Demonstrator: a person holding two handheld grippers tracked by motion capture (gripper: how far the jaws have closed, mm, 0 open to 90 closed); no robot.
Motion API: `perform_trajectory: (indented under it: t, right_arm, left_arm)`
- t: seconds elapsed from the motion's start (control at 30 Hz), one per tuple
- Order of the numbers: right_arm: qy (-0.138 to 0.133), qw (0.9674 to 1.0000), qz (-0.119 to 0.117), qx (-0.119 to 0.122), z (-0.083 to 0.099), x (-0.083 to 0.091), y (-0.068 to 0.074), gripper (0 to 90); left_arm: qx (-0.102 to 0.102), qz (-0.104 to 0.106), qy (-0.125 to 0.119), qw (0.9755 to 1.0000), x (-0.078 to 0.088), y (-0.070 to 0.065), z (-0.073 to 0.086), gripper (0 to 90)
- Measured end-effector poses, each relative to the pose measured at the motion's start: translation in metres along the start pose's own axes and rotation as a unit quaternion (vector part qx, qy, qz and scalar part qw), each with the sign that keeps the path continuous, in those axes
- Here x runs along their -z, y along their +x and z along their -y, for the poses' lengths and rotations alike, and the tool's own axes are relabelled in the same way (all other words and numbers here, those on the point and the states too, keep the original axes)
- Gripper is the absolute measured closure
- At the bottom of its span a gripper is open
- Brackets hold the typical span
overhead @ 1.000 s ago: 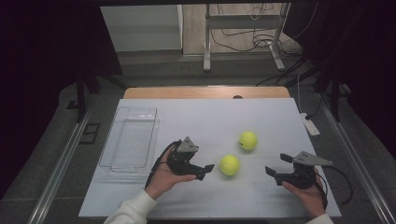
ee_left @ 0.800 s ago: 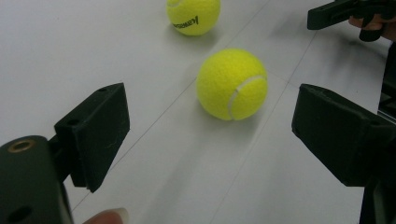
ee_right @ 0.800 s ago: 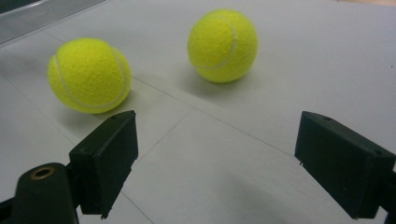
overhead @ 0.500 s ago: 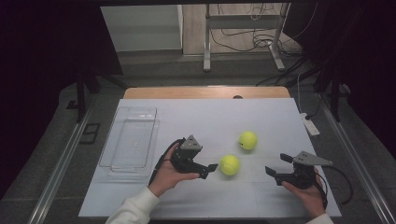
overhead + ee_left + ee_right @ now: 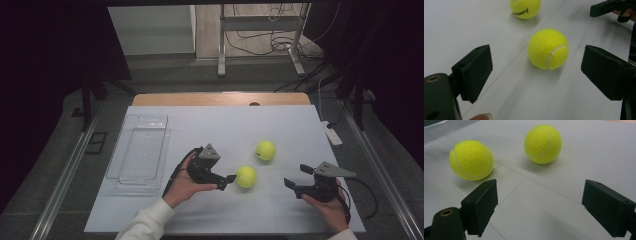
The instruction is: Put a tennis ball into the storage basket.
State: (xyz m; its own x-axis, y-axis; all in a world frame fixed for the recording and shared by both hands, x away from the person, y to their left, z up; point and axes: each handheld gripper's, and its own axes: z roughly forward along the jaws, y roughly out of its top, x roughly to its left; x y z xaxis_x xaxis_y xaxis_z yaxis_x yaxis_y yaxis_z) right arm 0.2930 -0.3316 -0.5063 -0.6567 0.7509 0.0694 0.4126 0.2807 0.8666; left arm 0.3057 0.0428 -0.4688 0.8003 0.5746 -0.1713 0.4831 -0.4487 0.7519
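Two yellow tennis balls lie on the white table. The nearer ball rests just ahead of my left gripper. That gripper's jaws stand open and have just been opening. Neither pad touches the ball, and nothing is gripped. The farther ball sits behind it to the right. My right gripper is held low near the front right, open and empty. It points left toward the balls and also appears in the left gripper view.
A clear plastic tray lies on the table's left side, beyond the left hand. A white power strip sits by the right edge. Bare white tabletop stretches behind the balls to the wooden far edge.
My left gripper has edged right, closer to the nearer ball, with its jaws a little wider. The right gripper and both balls have stayed put.
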Motion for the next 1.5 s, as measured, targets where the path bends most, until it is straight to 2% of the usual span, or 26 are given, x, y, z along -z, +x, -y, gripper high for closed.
perform_trajectory:
  t: [0.37,0.53,0.73,1.1,1.27,1.5]
  right_arm:
    - [0.000,1.0000,0.000,0.001,0.000,0.000,0.000,13.7]
    - [-0.001,1.0000,0.000,0.001,0.000,0.000,0.000,13.7]
    - [-0.001,1.0000,0.000,0.001,0.000,0.000,0.000,13.7]
    - [-0.001,1.0000,0.000,0.001,0.000,0.001,0.000,13.7]
    - [-0.001,1.0000,-0.001,0.001,0.000,0.001,0.000,13.7]
    - [0.003,1.0000,0.000,0.001,0.001,-0.001,0.000,13.5]
  left_arm:
    - [-0.003,0.002,0.001,1.0000,-0.011,-0.002,-0.008,9.7]
    - [-0.010,0.000,0.008,0.9999,-0.017,-0.005,-0.010,8.9]
    - [-0.010,0.012,0.017,0.9997,-0.023,-0.006,-0.013,7.5]
    - [-0.019,0.013,0.026,0.9994,-0.034,-0.010,-0.018,6.7]
    - [-0.026,0.018,0.042,0.9986,-0.041,-0.012,-0.019,6.9]
    - [-0.029,0.022,0.045,0.9983,-0.046,-0.013,-0.021,6.9]
